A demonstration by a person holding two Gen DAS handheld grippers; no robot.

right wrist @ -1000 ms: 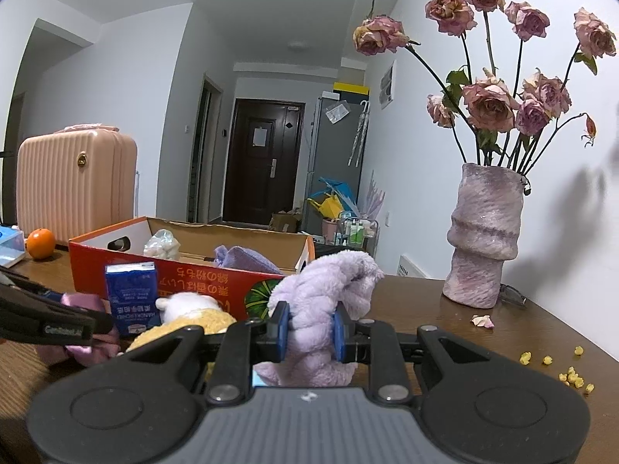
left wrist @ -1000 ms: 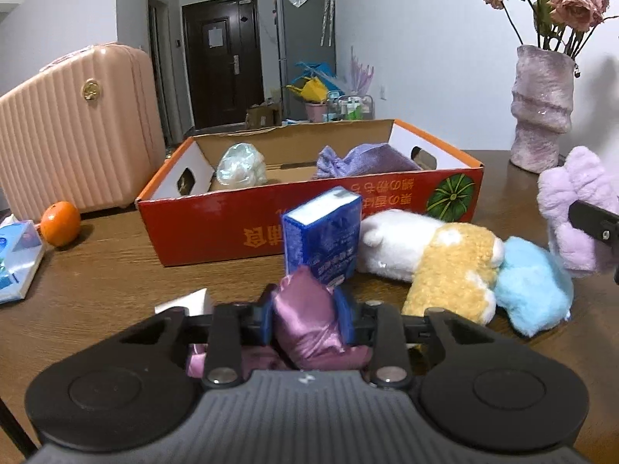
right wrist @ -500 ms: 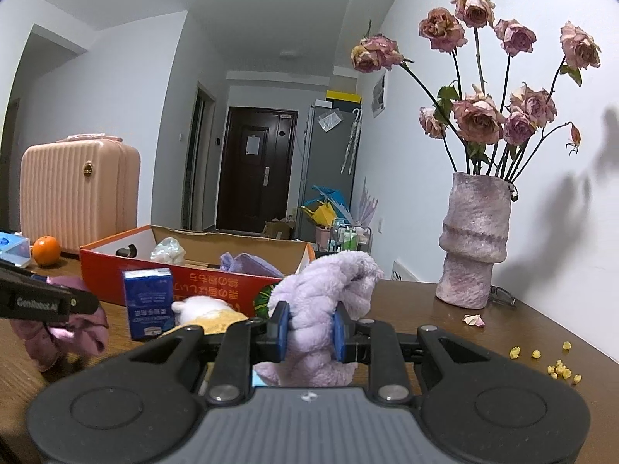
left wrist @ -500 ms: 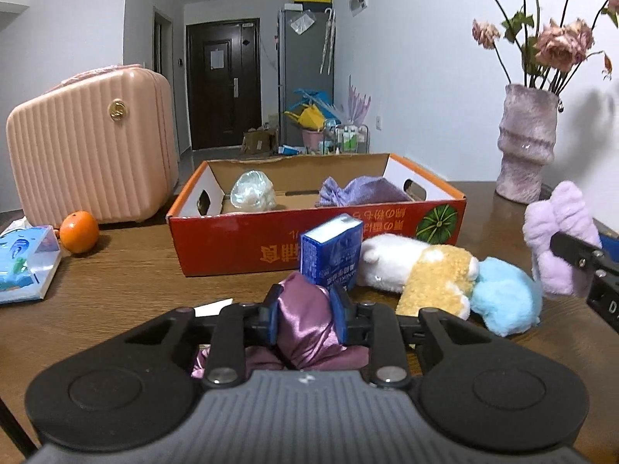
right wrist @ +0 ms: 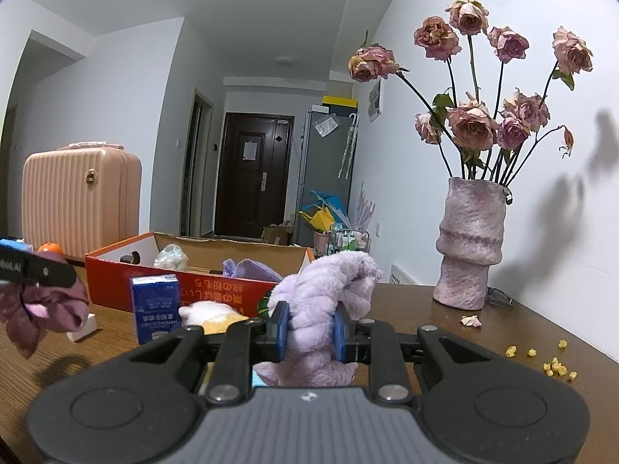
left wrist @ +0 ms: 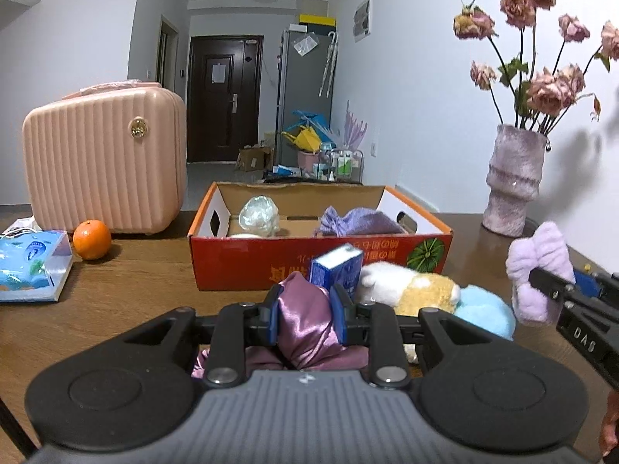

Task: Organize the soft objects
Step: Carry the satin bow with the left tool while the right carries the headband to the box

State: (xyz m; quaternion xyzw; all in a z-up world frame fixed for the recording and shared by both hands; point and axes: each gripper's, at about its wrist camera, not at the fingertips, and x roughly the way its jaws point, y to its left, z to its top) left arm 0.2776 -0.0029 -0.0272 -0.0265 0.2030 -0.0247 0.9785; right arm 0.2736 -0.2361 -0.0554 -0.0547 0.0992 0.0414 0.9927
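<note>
My left gripper (left wrist: 305,317) is shut on a pink satin cloth (left wrist: 305,324) and holds it above the table, short of the red cardboard box (left wrist: 247,263). My right gripper (right wrist: 309,328) is shut on a fluffy lilac cloth (right wrist: 329,290), held above the table to the right of the box (right wrist: 116,270). The box holds a pearly white bag (left wrist: 259,212) and a purple cloth (left wrist: 356,220). A white, yellow and blue plush toy (left wrist: 425,294) lies on the table in front of the box. In the right wrist view the satin cloth (right wrist: 35,309) hangs from the left gripper.
A blue carton (left wrist: 336,270) stands in front of the box. A pink suitcase (left wrist: 104,162), an orange (left wrist: 92,234) and a blue tissue pack (left wrist: 31,266) are at the left. A vase of dried roses (right wrist: 472,243) stands at the right, with petals (right wrist: 541,359) scattered nearby.
Both grippers have risen with their cloths still held. The satin cloth is lifted off the table, and the box and plush toy look lower and farther in both views.
</note>
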